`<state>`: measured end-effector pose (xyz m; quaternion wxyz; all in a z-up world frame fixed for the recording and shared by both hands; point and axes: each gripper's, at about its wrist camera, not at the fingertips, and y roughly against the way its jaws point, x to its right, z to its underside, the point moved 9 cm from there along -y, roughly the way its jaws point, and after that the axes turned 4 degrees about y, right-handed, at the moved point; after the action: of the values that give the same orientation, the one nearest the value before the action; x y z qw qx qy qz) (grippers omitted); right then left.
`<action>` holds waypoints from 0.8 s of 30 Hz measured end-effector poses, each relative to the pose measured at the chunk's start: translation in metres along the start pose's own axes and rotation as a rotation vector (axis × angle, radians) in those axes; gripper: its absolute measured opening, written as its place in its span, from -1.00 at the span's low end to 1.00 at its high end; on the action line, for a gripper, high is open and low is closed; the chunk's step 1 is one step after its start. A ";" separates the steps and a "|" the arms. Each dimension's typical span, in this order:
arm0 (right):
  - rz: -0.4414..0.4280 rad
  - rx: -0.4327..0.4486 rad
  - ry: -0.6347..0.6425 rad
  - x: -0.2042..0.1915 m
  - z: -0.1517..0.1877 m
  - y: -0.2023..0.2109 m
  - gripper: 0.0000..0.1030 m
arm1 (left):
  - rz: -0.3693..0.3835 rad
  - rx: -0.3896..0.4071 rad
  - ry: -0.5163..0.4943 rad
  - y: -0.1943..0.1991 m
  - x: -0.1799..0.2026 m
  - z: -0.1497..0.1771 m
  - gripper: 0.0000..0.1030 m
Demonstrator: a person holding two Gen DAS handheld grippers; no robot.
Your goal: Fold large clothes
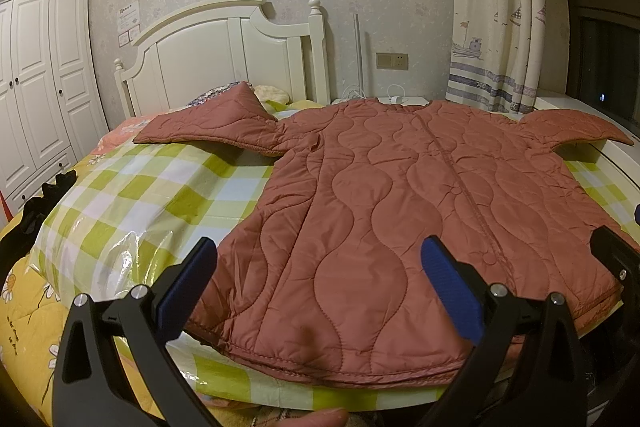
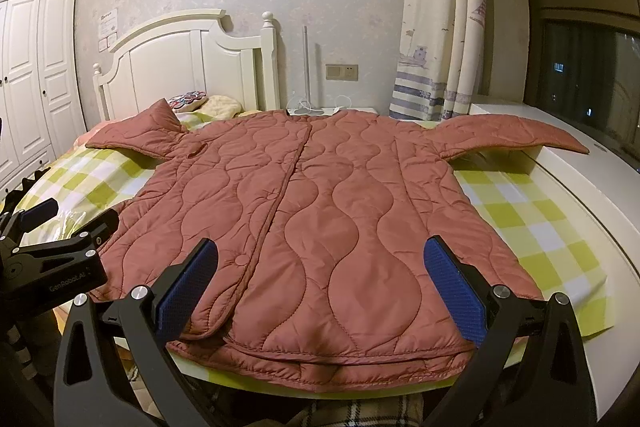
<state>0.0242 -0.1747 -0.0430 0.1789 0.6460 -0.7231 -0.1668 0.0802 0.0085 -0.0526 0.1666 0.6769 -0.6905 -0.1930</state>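
A rust-red quilted jacket (image 1: 400, 195) (image 2: 328, 195) lies flat on the bed, front up, hem toward me, both sleeves spread out sideways. My left gripper (image 1: 320, 259) hovers open over the hem's left half, blue pads wide apart, nothing between them. My right gripper (image 2: 322, 259) hangs open above the hem's right half, likewise holding nothing. The left sleeve (image 1: 208, 131) rests on the pillows; the right sleeve (image 2: 508, 137) reaches over the white window ledge. The left gripper's black body (image 2: 52, 259) shows at the left edge of the right wrist view.
A green-and-white checked sheet (image 1: 152, 199) covers the bed, with a white headboard (image 1: 224, 51) behind. A white wardrobe (image 1: 36, 83) stands left, a curtain (image 2: 440, 27) and window ledge (image 2: 560, 163) right. A yellow floral quilt (image 1: 24, 315) lies at the near left corner.
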 end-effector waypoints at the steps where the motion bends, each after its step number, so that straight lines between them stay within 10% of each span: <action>1: 0.000 0.000 0.000 -0.001 0.000 0.000 0.91 | 0.000 -0.001 0.000 0.000 0.000 0.001 0.96; 13: 0.007 -0.043 -0.024 0.010 0.009 -0.017 0.91 | 0.029 -0.074 -0.021 -0.025 0.002 -0.001 0.96; 18: -0.026 -0.159 -0.187 0.062 0.008 -0.056 0.91 | 0.116 -0.283 -0.011 -0.105 0.005 -0.023 0.96; 24: -0.004 -0.227 -0.479 0.161 -0.017 -0.113 0.91 | 0.127 -0.349 0.069 -0.212 -0.006 -0.057 0.96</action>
<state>0.1151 -0.3471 -0.0744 0.0734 0.5654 -0.7201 -0.3955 0.2927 0.0105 -0.1073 0.3169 0.5992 -0.6817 -0.2755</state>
